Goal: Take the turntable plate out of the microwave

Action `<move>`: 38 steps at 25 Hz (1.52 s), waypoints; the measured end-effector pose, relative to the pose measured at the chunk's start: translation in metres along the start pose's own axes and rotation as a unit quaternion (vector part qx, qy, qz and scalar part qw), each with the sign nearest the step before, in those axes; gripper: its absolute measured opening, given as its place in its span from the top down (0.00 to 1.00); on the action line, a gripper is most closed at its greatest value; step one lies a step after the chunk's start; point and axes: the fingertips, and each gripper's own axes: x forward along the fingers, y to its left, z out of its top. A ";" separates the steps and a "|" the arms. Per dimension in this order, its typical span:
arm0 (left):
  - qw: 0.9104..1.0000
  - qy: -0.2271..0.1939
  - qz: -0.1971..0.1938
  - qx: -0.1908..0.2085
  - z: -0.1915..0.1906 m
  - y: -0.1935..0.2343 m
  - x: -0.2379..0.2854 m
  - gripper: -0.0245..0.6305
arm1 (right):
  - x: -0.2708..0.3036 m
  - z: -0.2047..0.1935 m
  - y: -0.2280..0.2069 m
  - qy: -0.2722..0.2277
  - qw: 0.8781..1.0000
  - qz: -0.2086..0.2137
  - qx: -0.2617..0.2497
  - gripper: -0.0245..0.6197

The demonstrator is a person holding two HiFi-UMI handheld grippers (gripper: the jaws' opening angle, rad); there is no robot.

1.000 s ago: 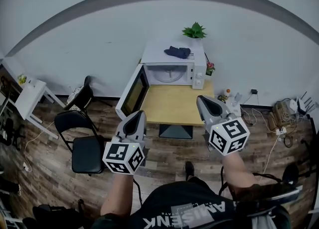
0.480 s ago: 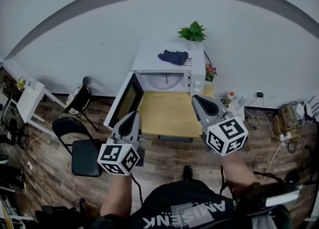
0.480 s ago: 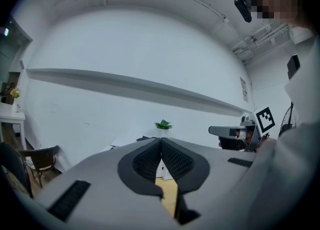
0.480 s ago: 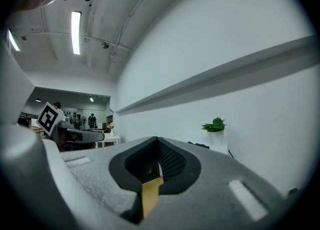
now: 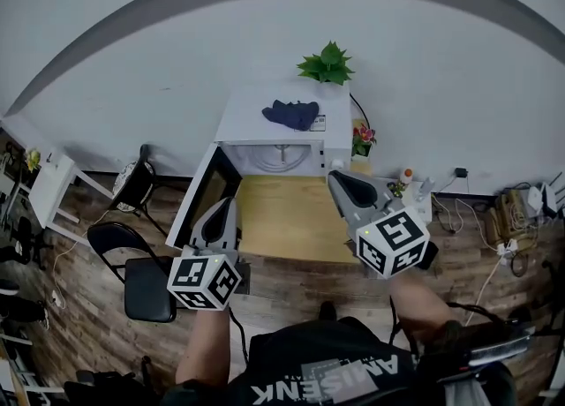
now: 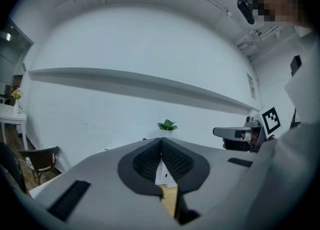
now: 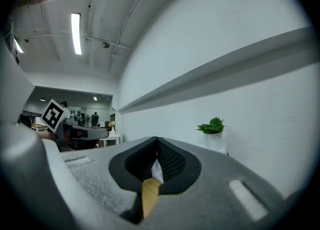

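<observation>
Left hand-held gripper (image 5: 222, 206), right hand-held gripper (image 5: 337, 179) nearer microwave (image 5: 281, 126); both closed, empty; turntable plate (image 5: 281, 162) flat inside.

Head view looks steeply down — gripper views level, sharing the plant (image 5: 328, 63).

The white microwave (image 5: 281, 118) stands with door (image 5: 196, 206) swung open, turntable plate (image 5: 281, 164) inside.

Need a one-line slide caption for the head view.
Left gripper and right gripper, shut and empty, point at the open microwave on the table; cloth on top.
</observation>
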 end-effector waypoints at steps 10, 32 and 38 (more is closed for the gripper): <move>0.999 0.009 -0.021 -0.027 0.004 0.025 0.040 0.96 | 0.038 0.001 -0.026 -0.013 1.000 -0.027 -0.005 0.95; 0.994 0.026 -0.108 -0.013 0.007 0.131 0.152 0.96 | 0.155 -0.008 -0.033 0.009 0.991 -0.129 0.028 0.89; 0.988 0.051 -0.138 -0.037 -0.012 0.132 0.162 0.85 | 0.163 -0.042 -0.044 0.018 0.984 -0.154 0.083 0.84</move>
